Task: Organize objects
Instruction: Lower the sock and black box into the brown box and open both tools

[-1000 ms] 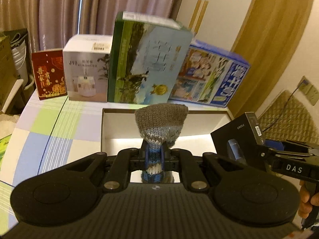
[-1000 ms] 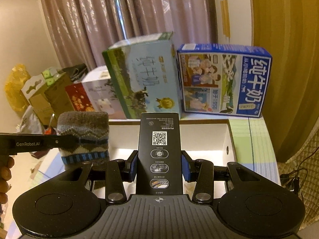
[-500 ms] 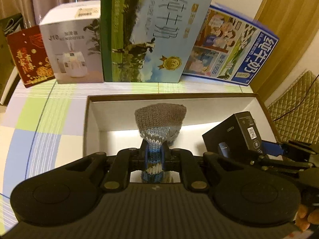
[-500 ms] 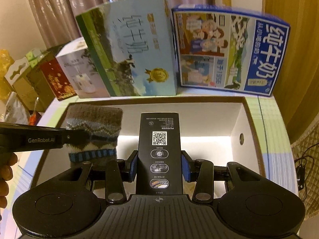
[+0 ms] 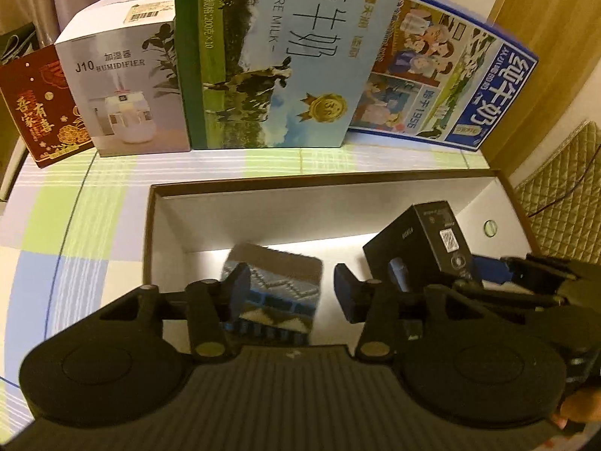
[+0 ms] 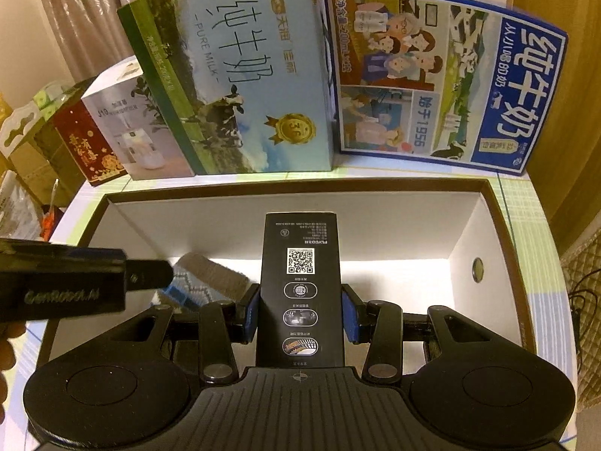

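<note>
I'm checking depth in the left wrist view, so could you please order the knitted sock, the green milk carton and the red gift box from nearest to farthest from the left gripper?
From the left gripper:
1. Knitted sock, between its open fingers, inside the open box.
2. Green milk carton, straight ahead beyond the box.
3. Red gift box, far left, at the row's end.

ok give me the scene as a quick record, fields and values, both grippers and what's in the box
left gripper: jaws open, holding nothing
right gripper: jaws shut on the black carton
knitted sock: inside the open box, left part, blurred
black carton: upright over the box's middle-right
behind box: two milk cartons, humidifier box, red box
surface: checked tablecloth
</note>
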Demonstrator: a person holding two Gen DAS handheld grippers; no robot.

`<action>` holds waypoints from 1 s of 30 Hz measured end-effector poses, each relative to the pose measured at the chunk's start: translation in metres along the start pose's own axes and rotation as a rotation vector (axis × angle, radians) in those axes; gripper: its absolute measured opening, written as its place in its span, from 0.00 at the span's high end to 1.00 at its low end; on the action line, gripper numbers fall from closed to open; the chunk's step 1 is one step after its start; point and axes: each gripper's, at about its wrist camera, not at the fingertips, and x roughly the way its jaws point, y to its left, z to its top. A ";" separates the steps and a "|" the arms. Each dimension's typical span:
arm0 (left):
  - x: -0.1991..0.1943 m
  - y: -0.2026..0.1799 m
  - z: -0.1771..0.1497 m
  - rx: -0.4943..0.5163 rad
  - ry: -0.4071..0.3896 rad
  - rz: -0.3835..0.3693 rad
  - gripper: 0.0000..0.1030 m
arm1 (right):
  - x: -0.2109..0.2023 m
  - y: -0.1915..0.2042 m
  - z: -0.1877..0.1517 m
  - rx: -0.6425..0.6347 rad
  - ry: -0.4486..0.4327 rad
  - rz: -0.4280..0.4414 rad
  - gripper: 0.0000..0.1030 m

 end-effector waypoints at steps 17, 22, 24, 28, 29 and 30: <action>-0.024 -0.004 -0.017 0.047 -0.008 -0.010 0.32 | -0.037 -0.021 -0.013 0.034 -0.023 0.026 0.18; -0.036 -0.006 -0.027 0.033 -0.010 -0.007 0.30 | -0.054 -0.031 -0.033 0.061 -0.007 0.037 0.14; -0.041 -0.006 -0.032 0.024 -0.006 -0.006 0.29 | -0.061 -0.034 -0.039 0.069 -0.007 0.040 0.13; -0.052 -0.007 -0.045 0.007 0.007 0.004 0.28 | -0.079 -0.037 -0.053 0.087 -0.017 0.041 0.12; -0.056 -0.007 -0.048 0.001 0.009 0.007 0.28 | -0.084 -0.037 -0.056 0.089 -0.019 0.040 0.11; -0.059 -0.007 -0.051 -0.003 0.011 0.007 0.28 | -0.089 -0.037 -0.059 0.091 -0.025 0.040 0.11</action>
